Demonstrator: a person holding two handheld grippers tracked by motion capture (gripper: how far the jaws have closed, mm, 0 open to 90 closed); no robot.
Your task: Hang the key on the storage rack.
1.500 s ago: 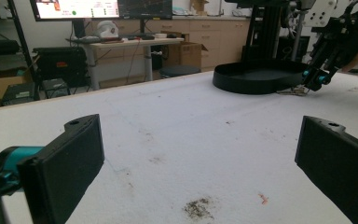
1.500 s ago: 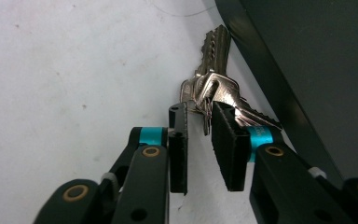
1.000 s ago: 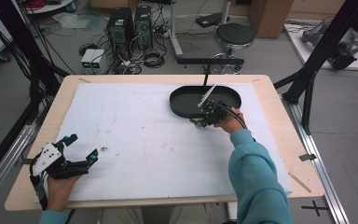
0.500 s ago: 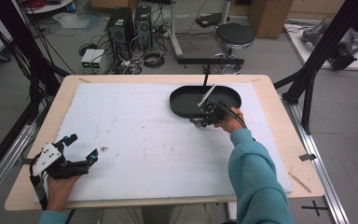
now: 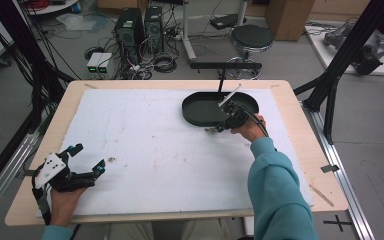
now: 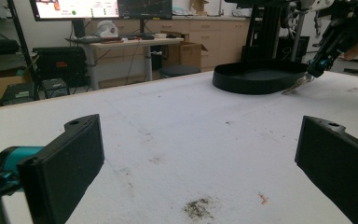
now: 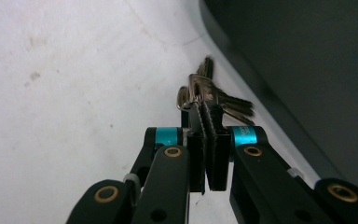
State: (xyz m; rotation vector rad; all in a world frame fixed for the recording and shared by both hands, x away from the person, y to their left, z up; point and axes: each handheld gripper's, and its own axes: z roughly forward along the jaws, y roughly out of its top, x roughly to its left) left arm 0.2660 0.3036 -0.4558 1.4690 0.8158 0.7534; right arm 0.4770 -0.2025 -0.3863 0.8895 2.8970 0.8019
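A: What is seen on the table (image 5: pixel 145 92)?

B: A white sheet (image 5: pixel 145 140) is spread over the wooden top. A black oval tray (image 5: pixel 200 107) is set at the far right of it. A dark smudge (image 6: pixel 198 207) and a small reddish mark (image 6: pixel 262 199) are seen on the sheet at the near left.

A: How is the left gripper (image 5: pixel 87 161) placed?

B: It is held at the near left corner, low over the sheet. Its jaws are spread wide, with bare sheet between them in the left gripper view.

A: And the right gripper (image 5: pixel 219 128)?

B: It is held just beside the near edge of the tray. Its jaws are pressed together on a bunch of keys (image 7: pixel 209 95). The keys are seen sticking out past the jaw tips, close above the sheet and right next to the tray's wall. Whether they touch the sheet cannot be told.

A: Are the two grippers close together?

B: No, they are well apart. The right gripper is seen far off in the left gripper view, beside the tray.
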